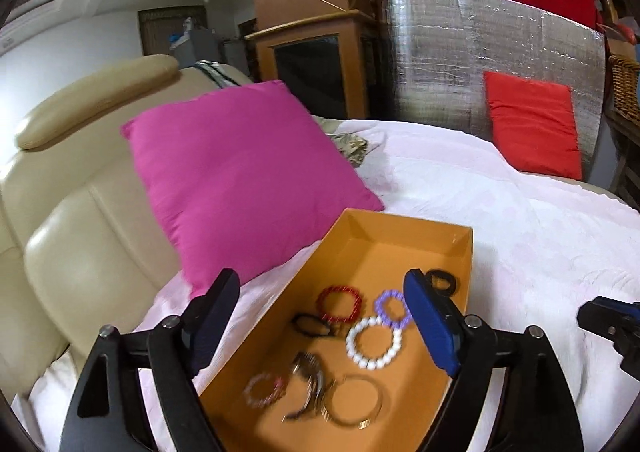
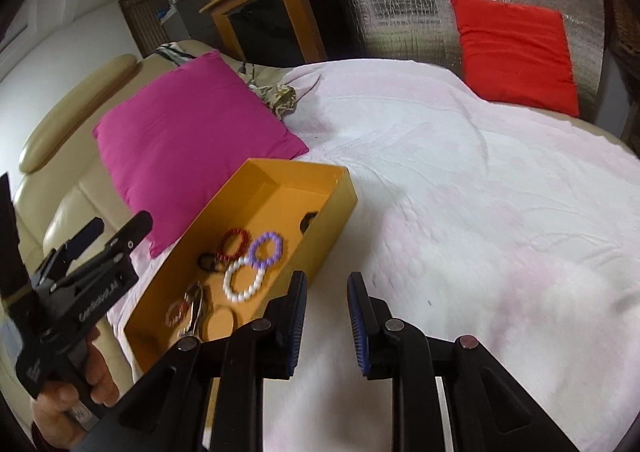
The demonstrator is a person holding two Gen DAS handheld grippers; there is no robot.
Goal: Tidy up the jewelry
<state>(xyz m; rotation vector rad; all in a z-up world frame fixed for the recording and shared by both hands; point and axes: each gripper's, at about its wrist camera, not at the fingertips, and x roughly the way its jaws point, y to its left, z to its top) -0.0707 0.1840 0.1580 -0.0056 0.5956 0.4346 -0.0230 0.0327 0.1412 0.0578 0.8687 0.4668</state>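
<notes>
An orange open box [image 1: 424, 230] [image 2: 340, 199] lies on the pale pink bedspread. Inside are a red bead bracelet [image 1: 340, 303] [image 2: 236, 242], a purple one [image 1: 393, 308] [image 2: 264, 249], a white one [image 1: 374, 342] [image 2: 243, 282], a pink one [image 1: 264, 390], black hair ties [image 1: 441, 280] [image 1: 312, 326], a gold bangle [image 1: 352, 400] and a metal piece [image 1: 306, 368]. My left gripper [image 1: 322, 320] is open and empty, hovering over the box. My right gripper [image 2: 327, 316] is open a little and empty, just right of the box's near end.
A magenta cushion [image 1: 244, 171] [image 2: 188, 139] leans on the cream sofa back [image 1: 80, 252] left of the box. A red cushion [image 1: 534, 123] [image 2: 516, 51] stands at the far right against a silver foil panel [image 1: 480, 51]. The bedspread [image 2: 480, 211] stretches to the right.
</notes>
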